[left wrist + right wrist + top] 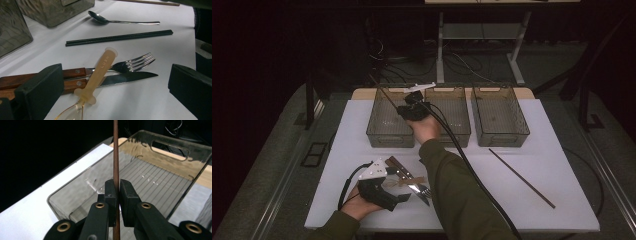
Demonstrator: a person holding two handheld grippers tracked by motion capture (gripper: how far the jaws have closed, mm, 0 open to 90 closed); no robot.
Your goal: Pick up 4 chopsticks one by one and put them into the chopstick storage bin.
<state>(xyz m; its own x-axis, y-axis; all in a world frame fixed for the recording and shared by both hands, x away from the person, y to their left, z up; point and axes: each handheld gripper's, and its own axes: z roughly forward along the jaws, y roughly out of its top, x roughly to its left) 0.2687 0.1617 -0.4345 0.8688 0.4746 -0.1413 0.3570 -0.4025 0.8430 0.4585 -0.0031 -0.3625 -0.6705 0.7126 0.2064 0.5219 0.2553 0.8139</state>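
Step in hand: right hand-held gripper (pixel 117 188) is clamped on a thin brown wooden chopstick (pixel 115 150), above the clear grey plastic bin (pixel 160 182) at frame centre. Next: lower chopstick, release inside bin (left hand-held gripper (pixel 112 82) open, idle, lower frame).

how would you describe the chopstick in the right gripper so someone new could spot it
Look at the leftmost of three clear plastic bins at the table's far edge. Above it the right gripper clamps a thin brown wooden chopstick. Unlike its twin chopstick lying flat at the right, it is lifted off the table.
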